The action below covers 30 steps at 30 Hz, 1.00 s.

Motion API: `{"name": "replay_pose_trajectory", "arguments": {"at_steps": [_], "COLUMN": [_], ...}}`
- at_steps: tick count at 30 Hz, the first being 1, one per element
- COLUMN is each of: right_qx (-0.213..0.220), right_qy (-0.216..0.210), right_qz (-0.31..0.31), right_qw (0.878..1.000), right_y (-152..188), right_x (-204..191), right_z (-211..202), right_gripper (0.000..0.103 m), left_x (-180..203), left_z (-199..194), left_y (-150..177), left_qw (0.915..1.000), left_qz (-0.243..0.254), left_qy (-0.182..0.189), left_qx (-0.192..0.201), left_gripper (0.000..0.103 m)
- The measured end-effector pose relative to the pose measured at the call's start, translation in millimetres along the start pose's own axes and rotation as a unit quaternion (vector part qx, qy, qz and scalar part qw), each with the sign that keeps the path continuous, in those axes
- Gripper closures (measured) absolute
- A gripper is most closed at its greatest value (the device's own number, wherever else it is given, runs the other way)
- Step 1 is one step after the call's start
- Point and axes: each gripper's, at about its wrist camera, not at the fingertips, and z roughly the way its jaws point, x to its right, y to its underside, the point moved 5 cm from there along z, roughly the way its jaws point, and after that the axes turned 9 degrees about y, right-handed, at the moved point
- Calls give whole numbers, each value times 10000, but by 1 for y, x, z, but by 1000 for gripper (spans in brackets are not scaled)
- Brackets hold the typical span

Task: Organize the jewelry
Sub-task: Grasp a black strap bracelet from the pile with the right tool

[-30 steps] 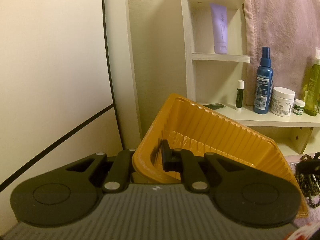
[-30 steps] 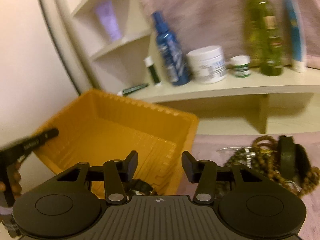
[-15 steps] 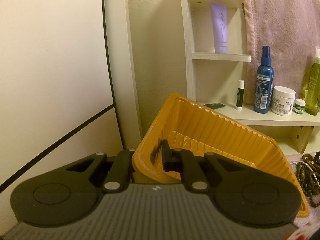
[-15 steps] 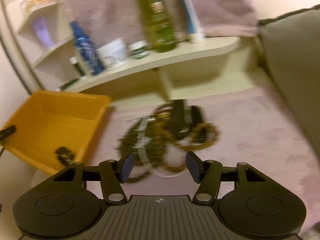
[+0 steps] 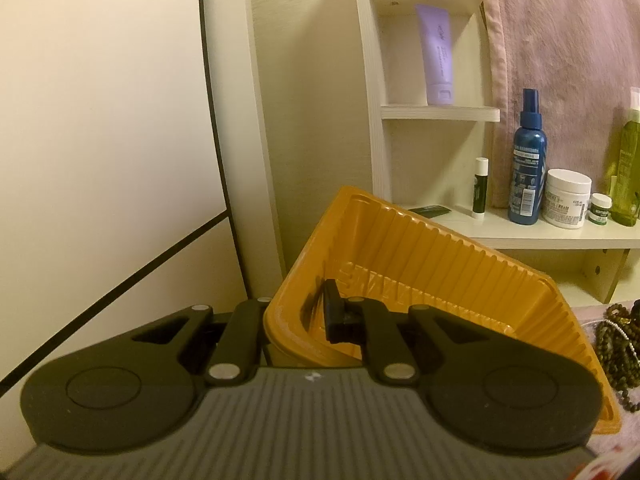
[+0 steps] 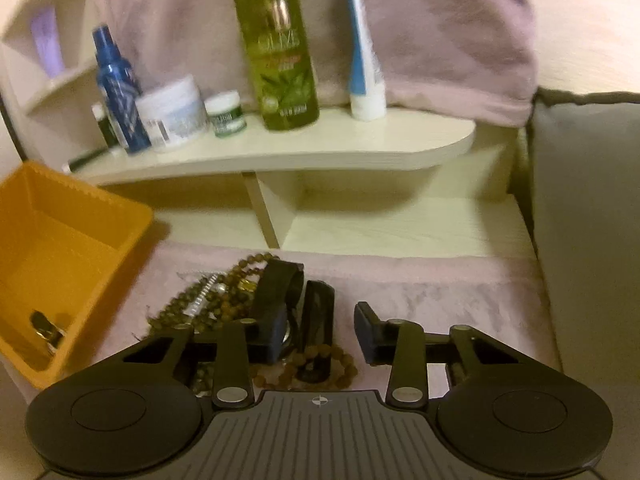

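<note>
A yellow ribbed tray [image 5: 420, 264] stands tilted, and my left gripper [image 5: 296, 316] is shut on its near wall, one finger inside and one outside. In the right wrist view the same tray [image 6: 132, 216] sits at the left with a small metallic piece [image 6: 46, 330] in its bottom. Beside it on the pink cloth lies a jewelry pile: brown bead strands [image 6: 208, 308], a wide black band [image 6: 278, 284], a black strap [image 6: 318, 320] and a bead bracelet [image 6: 320, 368]. My right gripper [image 6: 320, 332] hangs just over the pile, its jaws closing with the black strap between them, the right pad clear of it.
A pale shelf [image 6: 320, 152] behind holds a blue spray bottle [image 6: 118, 88], a white jar [image 6: 172, 112], a green bottle [image 6: 280, 48] and a white-blue tube [image 6: 366, 60]. A grey cushion [image 6: 592, 220] borders the pink cloth [image 6: 440, 292] on the right.
My right gripper swung from over the tray to the right and dipped down onto the jewelry pile, its jaws widening and then narrowing. The left gripper and the tray stayed put.
</note>
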Motion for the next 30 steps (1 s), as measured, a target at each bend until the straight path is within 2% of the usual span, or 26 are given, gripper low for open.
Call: {"name": "replay_pose_trajectory", "arguments": {"at_steps": [4, 6, 15, 20, 25, 30], "right_qx": [-261, -380, -325, -96, 394, 896], "right_qy": [-17, 11, 18, 144, 272, -105], "right_qz": [-169, -228, 119, 240, 825, 1113], "right_qw": [9995, 9990, 9994, 9996, 9954, 9897], "right_y": [1, 3, 2, 2, -6, -24], "right_x": [-3, -6, -4, -3, 10, 2], "right_z": [19, 27, 38, 34, 18, -9], "right_gripper": [67, 71, 82, 82, 82, 82], "left_x": [0, 0, 2, 1, 3, 3], "left_z": [0, 0, 3, 4, 5, 6], "left_y": [0, 0, 0, 1, 1, 1], "left_qw": [10000, 10000, 9997, 9997, 9995, 9994], "left_qz": [2, 8, 90, 85, 100, 104], "left_qy": [-10, -19, -183, -194, -254, -272], "left_qx": [-16, -28, -114, -137, -176, -188], "left_gripper": [92, 91, 89, 89, 88, 88]}}
